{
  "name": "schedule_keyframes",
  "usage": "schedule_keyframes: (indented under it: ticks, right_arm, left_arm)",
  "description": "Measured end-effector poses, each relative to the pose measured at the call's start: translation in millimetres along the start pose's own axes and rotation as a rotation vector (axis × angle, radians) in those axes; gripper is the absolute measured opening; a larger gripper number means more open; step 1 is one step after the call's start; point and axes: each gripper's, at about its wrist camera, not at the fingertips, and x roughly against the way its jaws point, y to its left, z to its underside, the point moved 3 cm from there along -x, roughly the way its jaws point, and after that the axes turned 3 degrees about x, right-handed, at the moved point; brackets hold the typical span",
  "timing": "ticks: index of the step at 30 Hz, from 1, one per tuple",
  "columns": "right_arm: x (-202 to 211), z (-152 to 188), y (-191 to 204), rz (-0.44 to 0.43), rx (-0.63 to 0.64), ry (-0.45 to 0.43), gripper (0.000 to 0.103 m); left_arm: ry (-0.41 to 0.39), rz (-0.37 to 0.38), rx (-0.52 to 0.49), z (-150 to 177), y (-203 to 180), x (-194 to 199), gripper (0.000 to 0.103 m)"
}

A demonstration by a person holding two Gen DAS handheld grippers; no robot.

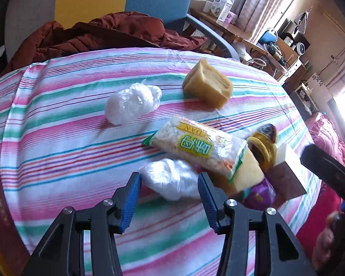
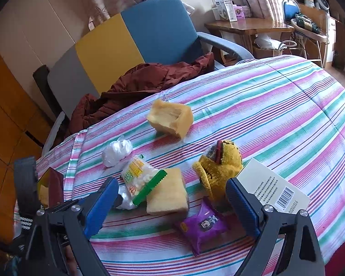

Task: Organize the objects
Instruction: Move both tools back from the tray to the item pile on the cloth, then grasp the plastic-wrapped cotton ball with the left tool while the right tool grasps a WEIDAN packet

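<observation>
Striped cotton sheet point(image 1: 57, 124), pink, green and white, spread over the whole work surface, bearing everything below. Behind it, a blue, yellow and grey panelled armchair point(image 2: 158, 30) with a rust-red padded jacket point(image 2: 149, 78) heaped on the seat. At the near right of the sheet, a white box with printed text and a barcode point(image 2: 273, 184), lying flat. Farther back, a tan block of sponge-like foam point(image 1: 207, 82), alone and well apart from the cluster. Nearer, a pale yellow flat sponge slab point(image 2: 168, 195), with a clear snack packet with green ends and yellow label point(image 1: 200, 147) resting across its edge. Just right of the slab, a yellow knitted glove bundle with a dark patch point(image 2: 218, 168); in front of that, a purple foil snack packet point(image 2: 202, 227). Back left, a crumpled white plastic bag ball point(image 1: 131, 103); a second crumpled white plastic wad point(image 1: 170, 179) beside the snack packet. Left gripper point(image 1: 170, 181), blue-padded, partly spread, straddling that second wad, pads apparently not pressing it. Right gripper point(image 2: 172, 195), spread wide above the cluster, gripping nothing, slab and purple packet lying between its fingers.
</observation>
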Motion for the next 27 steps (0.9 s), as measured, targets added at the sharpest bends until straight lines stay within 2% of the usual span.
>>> schedule_keyframes:
  ticks: [7,9,17,21,24,27]
  right_arm:
    - [-2.6,0.4,-0.3,-0.001,0.004,0.009,0.095]
    - [-2.6,0.5,-0.2,0.000,0.004,0.009,0.095]
    - [-10.7,4.5,7.3,-0.015,0.039,0.059,0.095]
    - [-15.5,3.9,28.2,-0.033,0.147,0.092,0.095]
    - [-27.7,-4.2,49.4,-0.022,0.295,0.126,0.095]
    - [-53.2,-12.6,67.8,-0.005,0.434,0.203,0.095]
  left_arm:
    - [0.008,0.015,-0.023,-4.5,0.1,-20.8,0.051]
    - [-0.006,0.033,-0.010,-2.4,3.9,-19.1,0.042]
    - [-0.060,0.007,-0.036,37.1,23.2,11.4,0.039]
    - [-0.075,0.005,-0.047,60.1,33.2,26.7,0.039]
    - [-0.091,0.000,-0.069,70.0,34.8,32.3,0.039]
    - [-0.086,0.016,-0.055,73.8,36.9,32.0,0.039]
